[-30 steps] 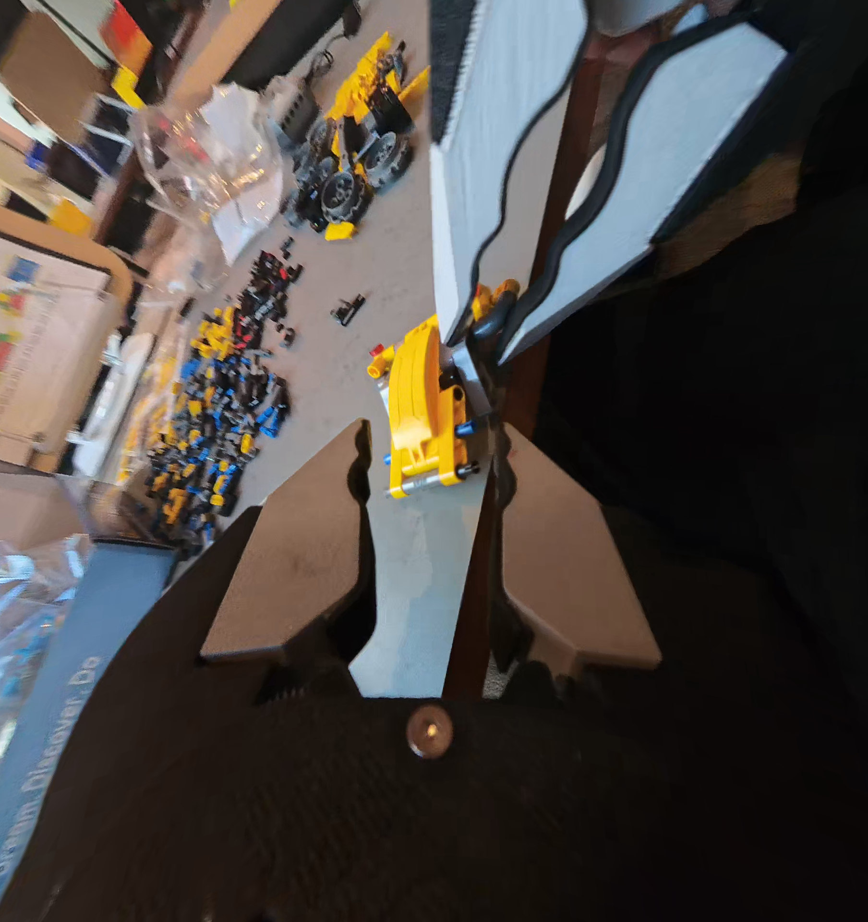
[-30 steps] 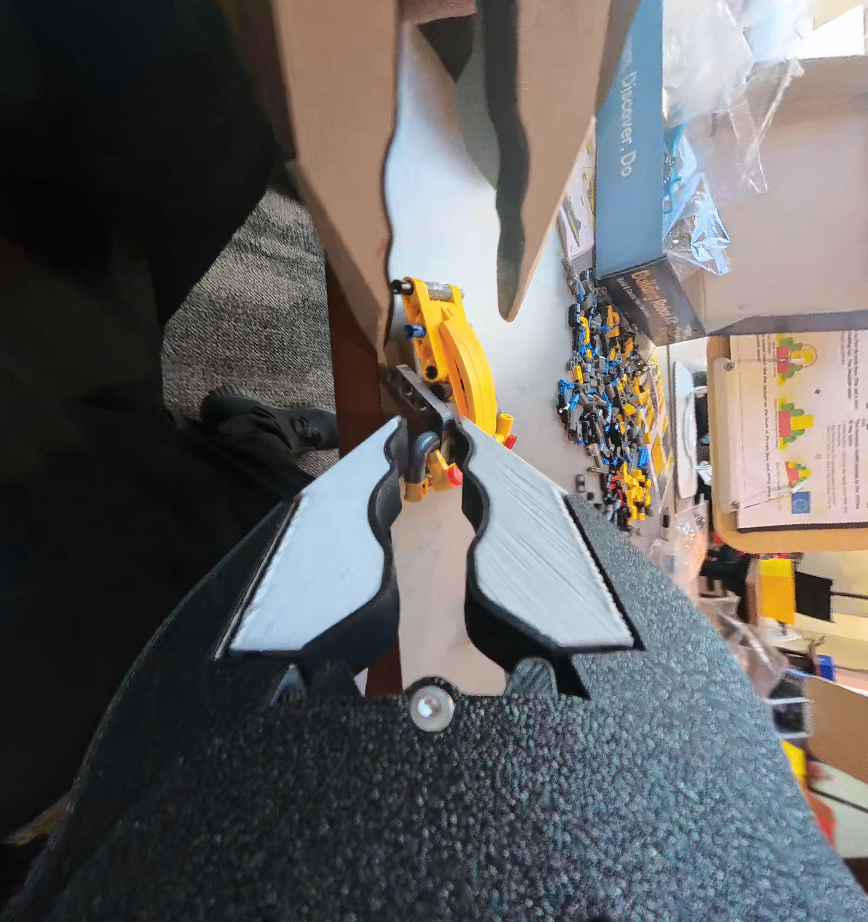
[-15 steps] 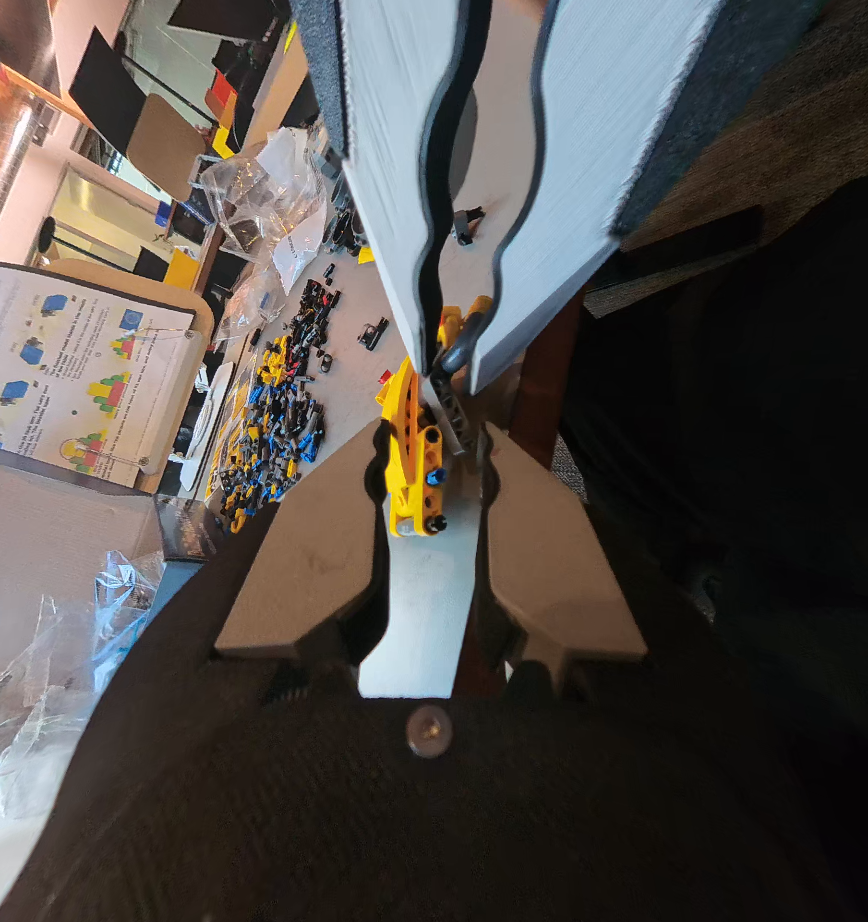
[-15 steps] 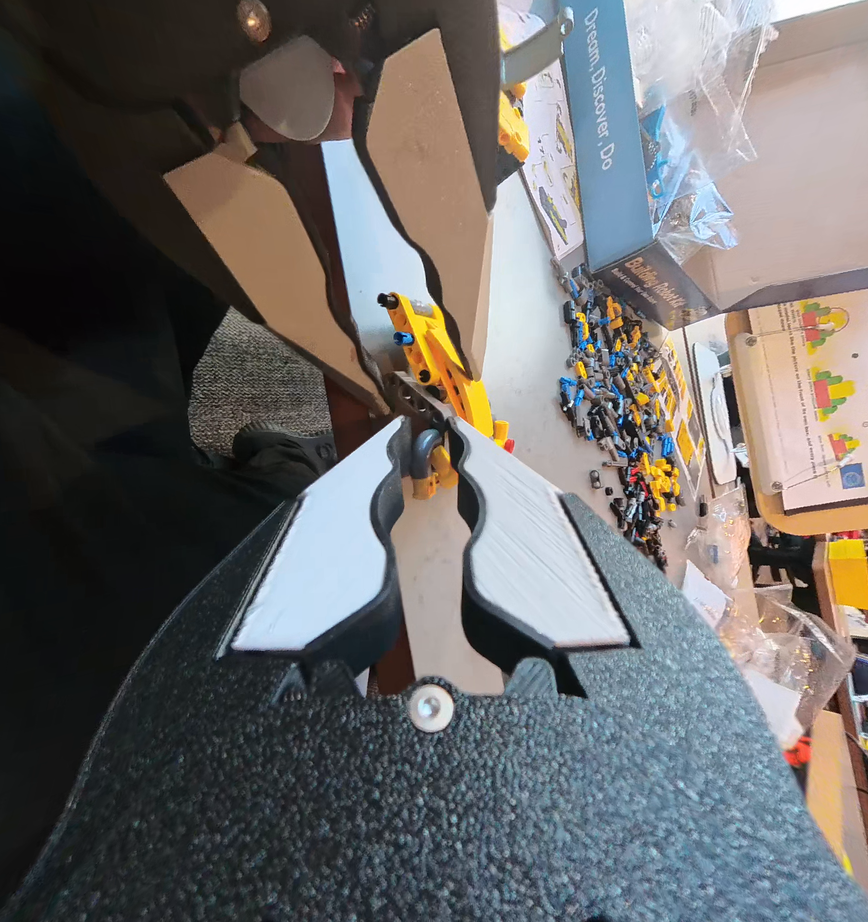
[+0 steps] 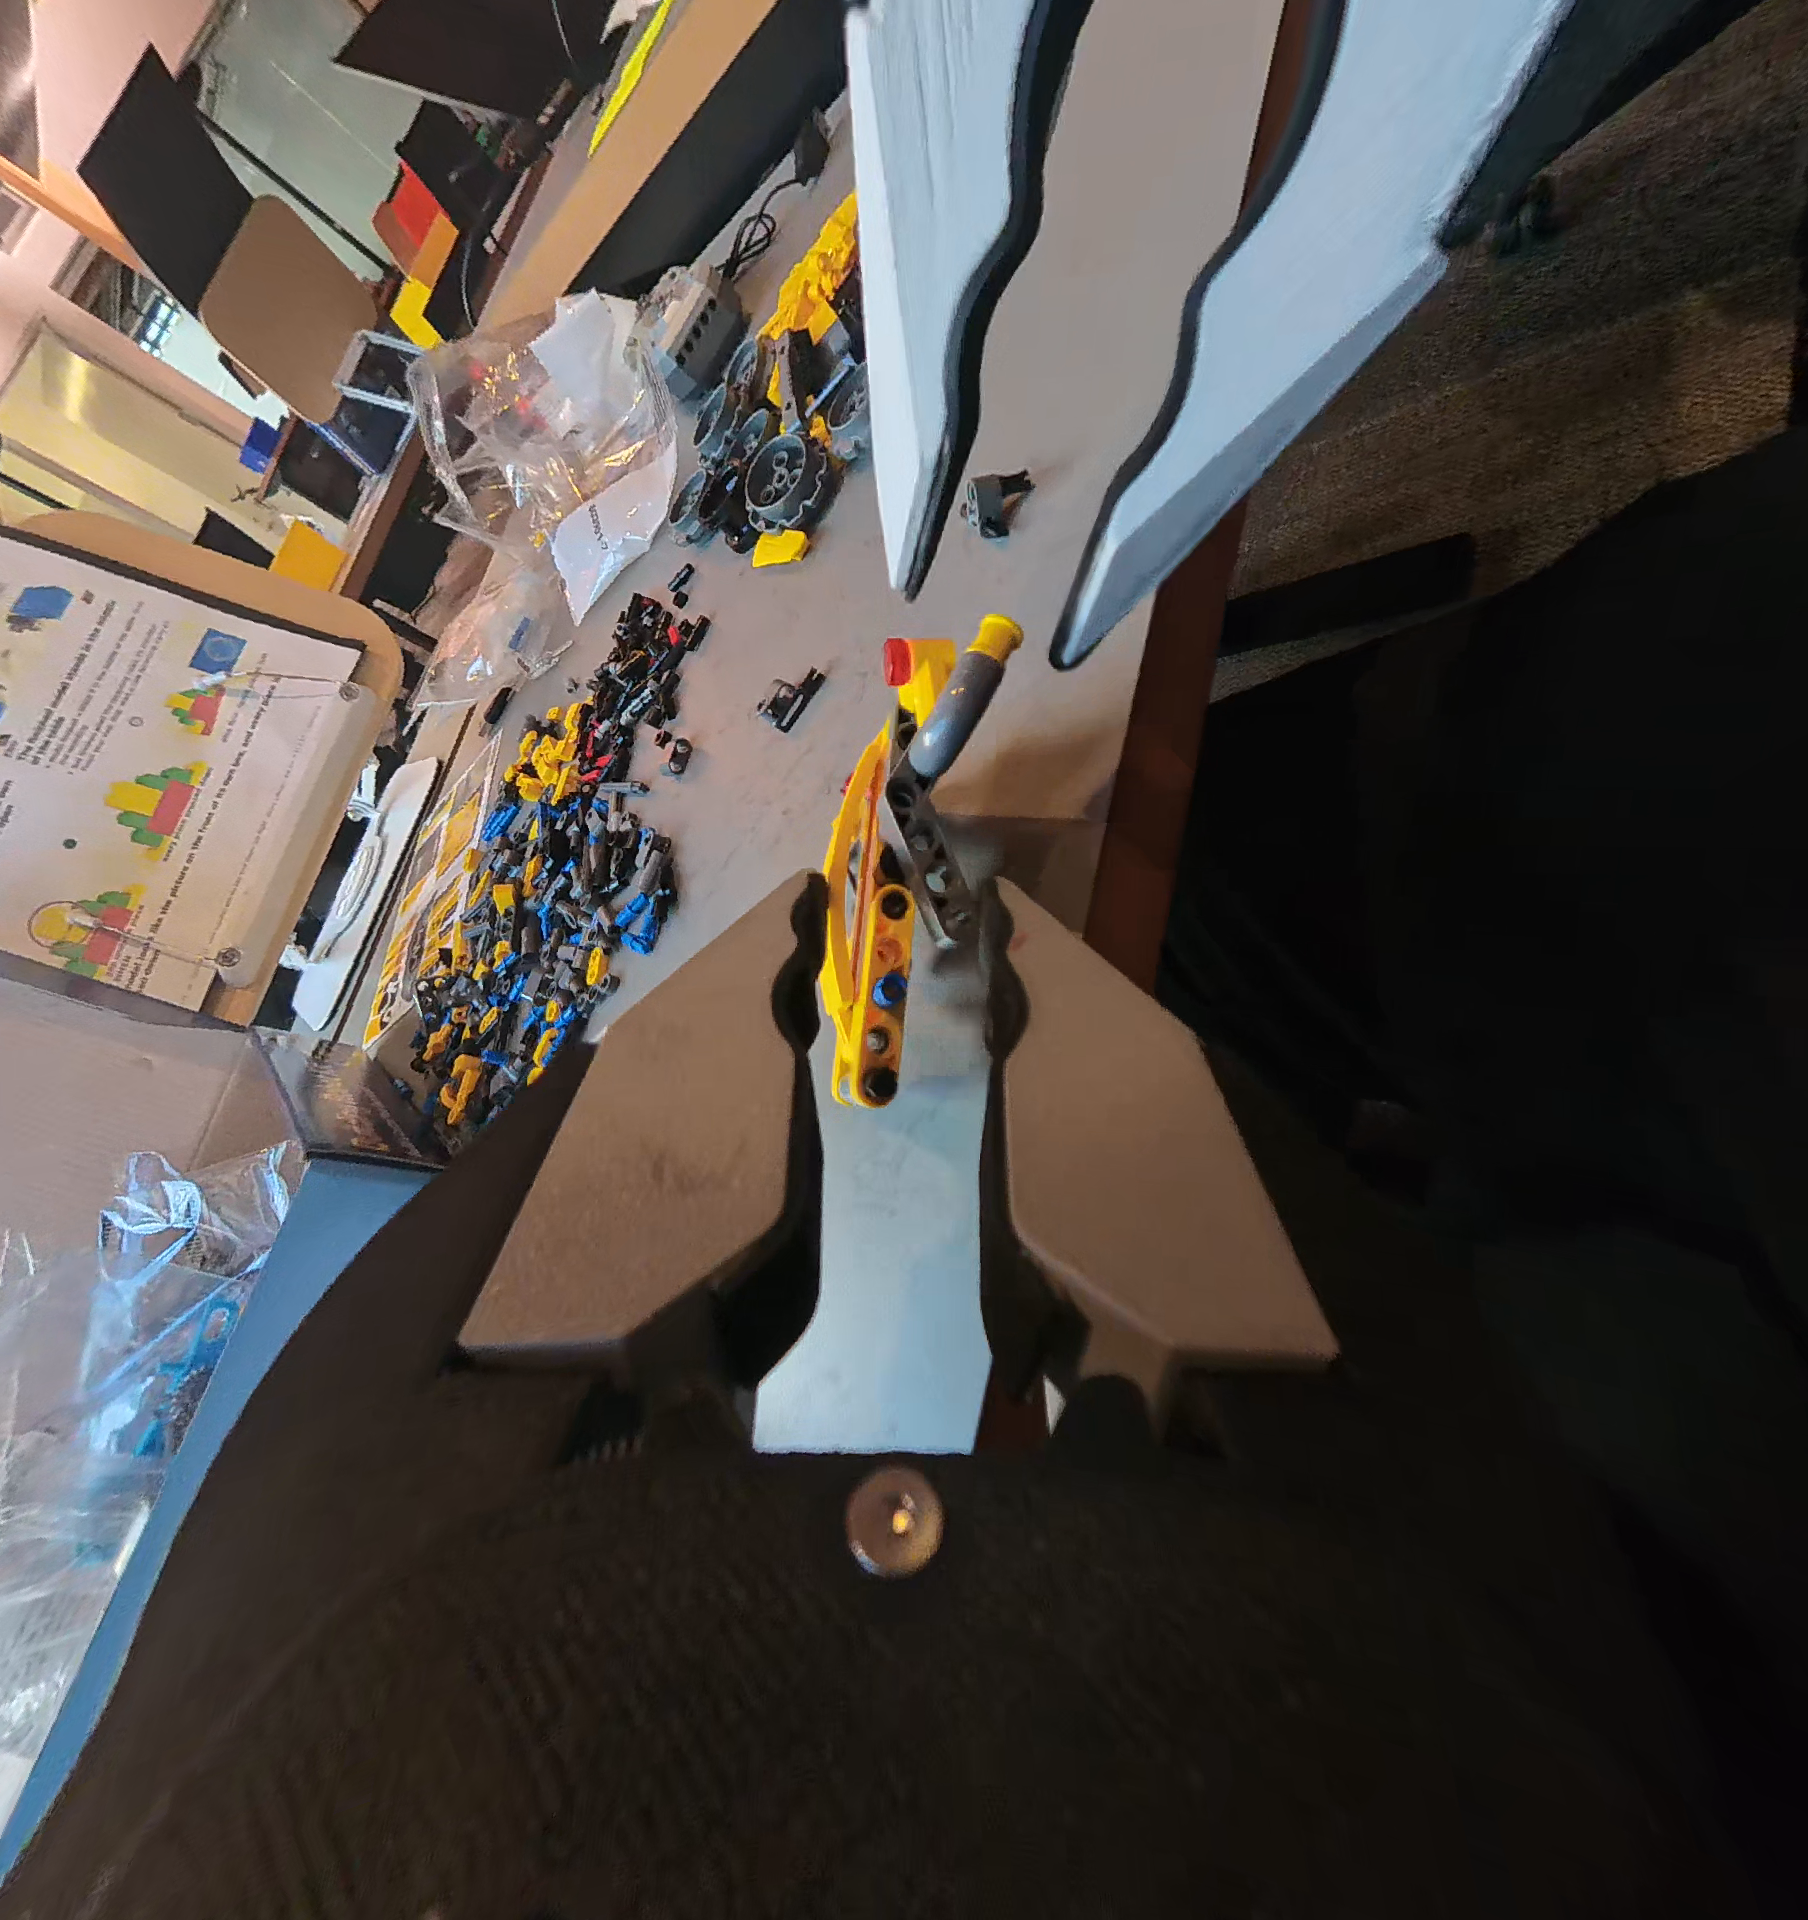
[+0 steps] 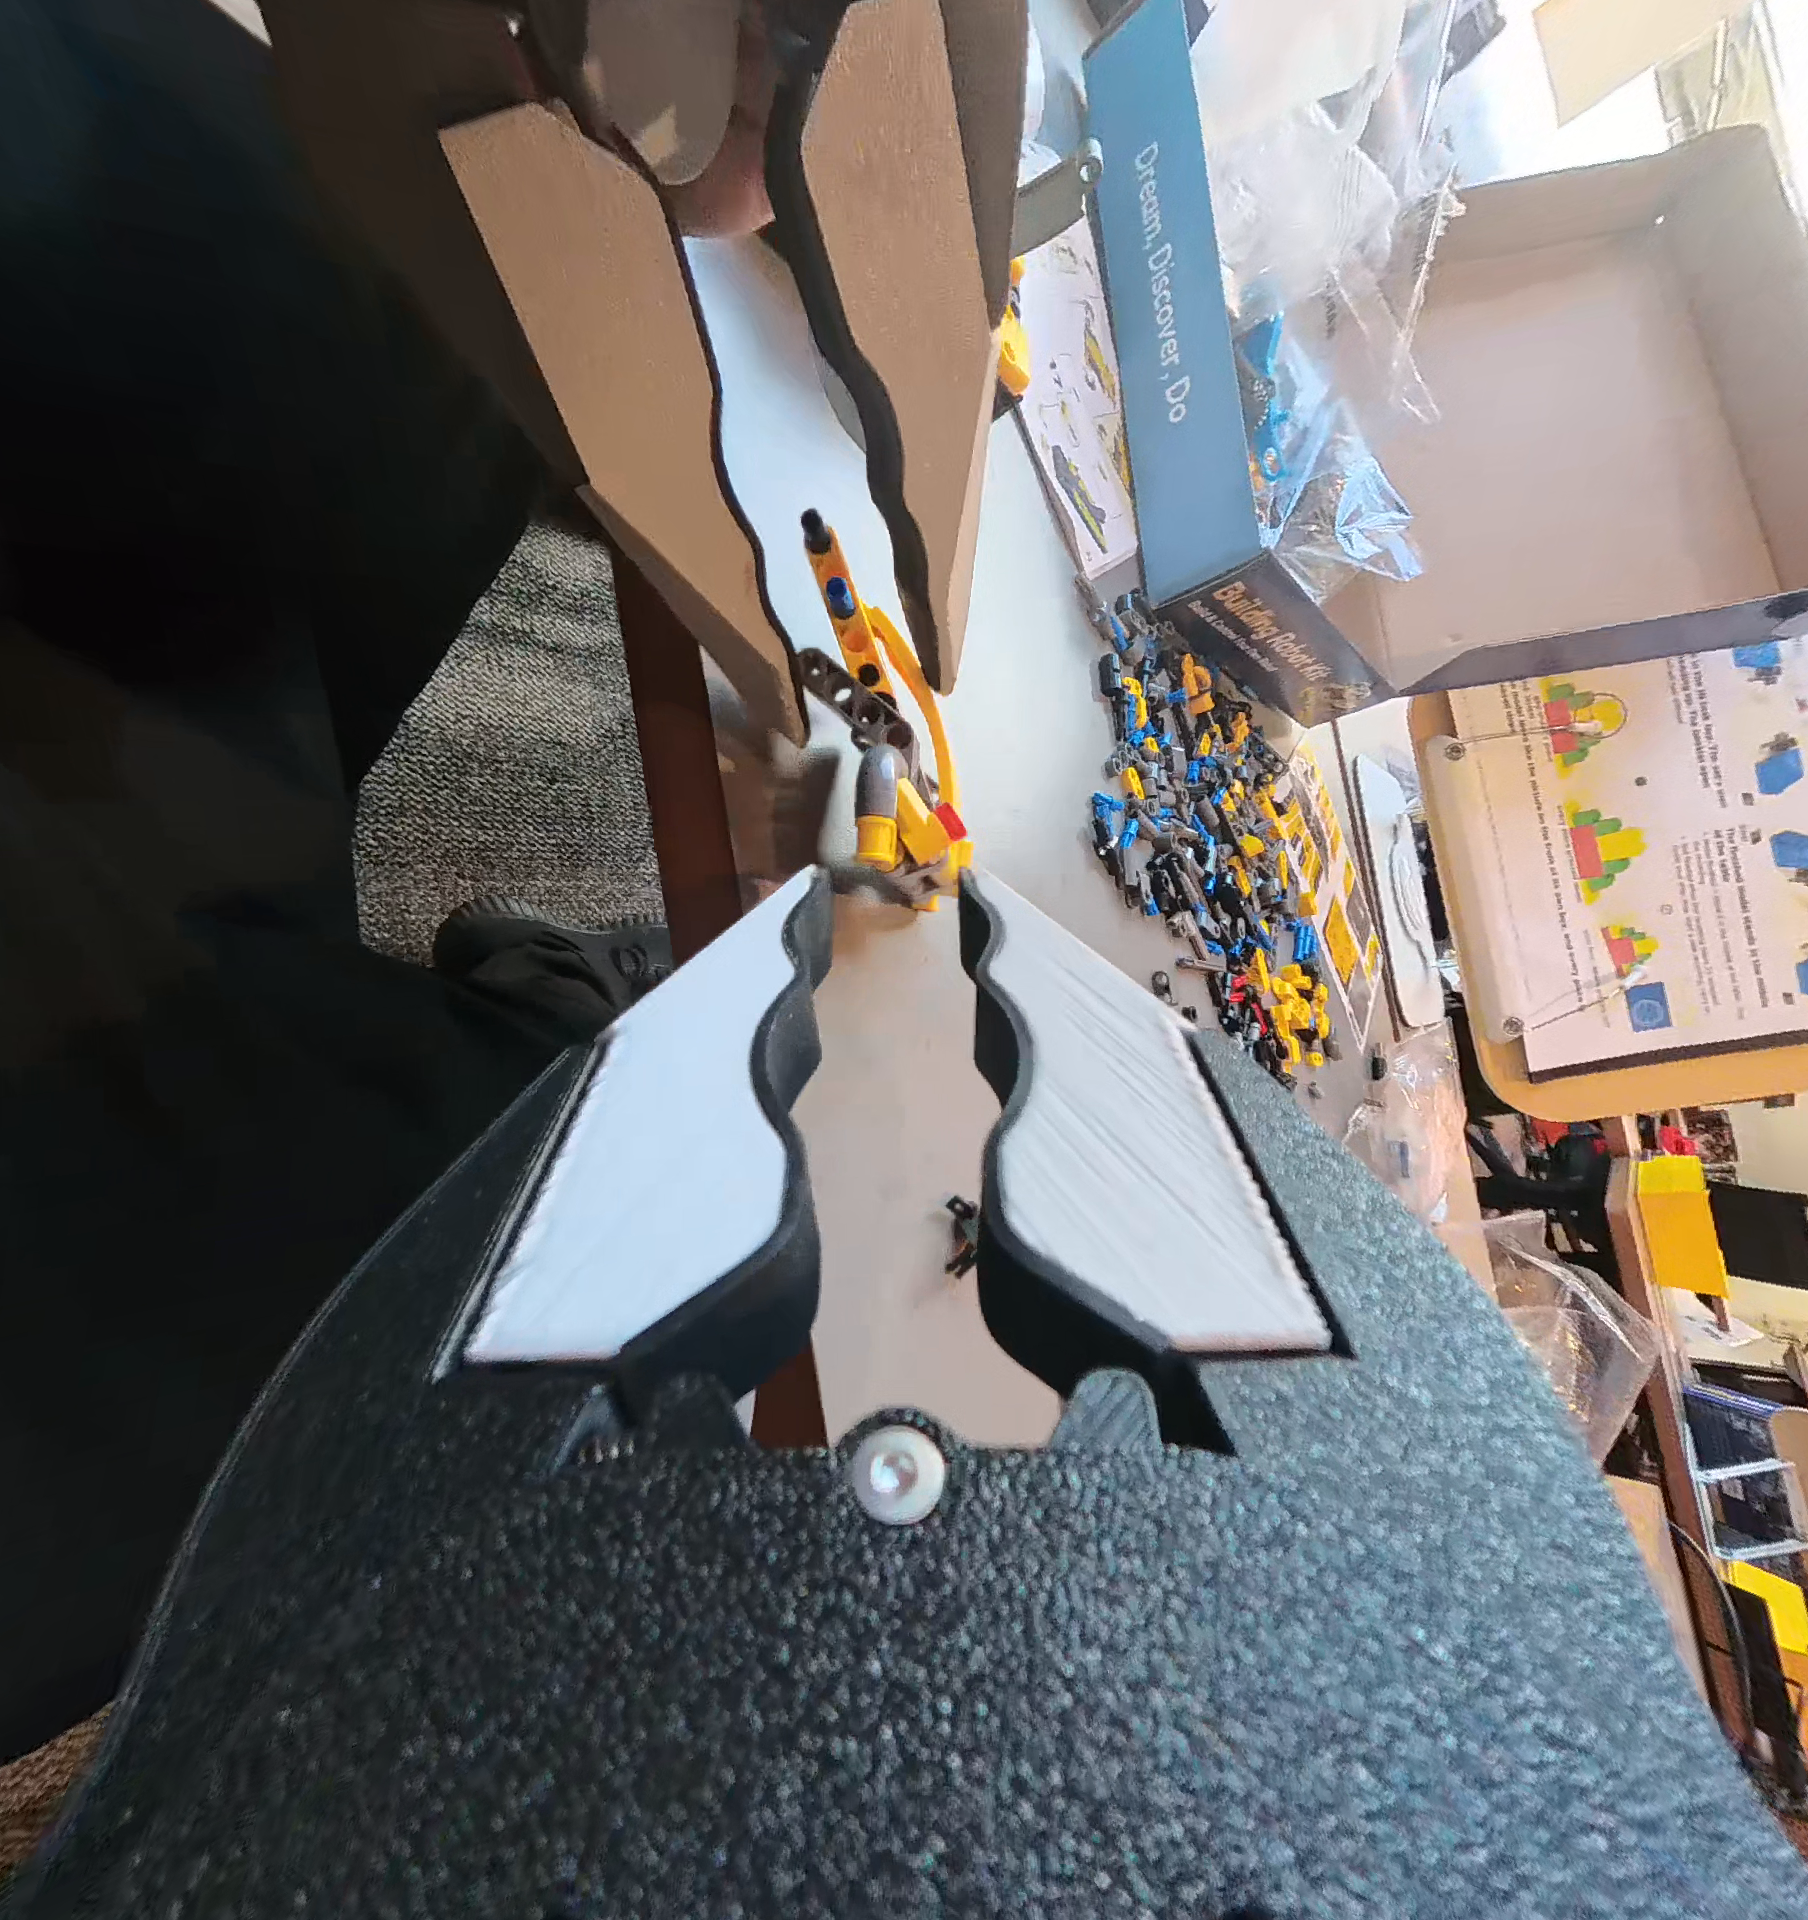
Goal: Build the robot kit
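Observation:
A small assembly of a yellow curved beam, a dark grey beam and a grey-and-yellow pin [image 5: 864, 997] is held just over the white table [image 5: 879, 1299] near its edge. My left gripper [image 5: 905, 899], with tan fingers, is shut on its near end. In the right wrist view the left gripper [image 6: 869, 707] comes in from the top around the assembly [image 6: 879, 795]. My right gripper [image 6: 895, 883], with white fingers, is open, its tips just at the assembly's pin end. In the left wrist view the right gripper [image 5: 988, 623] stands apart from the pin.
A pile of small black, blue and yellow parts [image 5: 557, 883] lies on the table to the left. Beyond are a plastic bag [image 5: 526, 436] and a wheeled yellow model [image 5: 775, 436]. A blue box [image 6: 1170, 364] and an instruction board [image 5: 131, 779] stand by. The table edge [image 5: 1128, 831] is close. My hands' fingertips stand some 5 cm from each other.
My right gripper has opened, let go of the assembly's pin end and drawn back. My left gripper has narrowed onto the assembly's other end.

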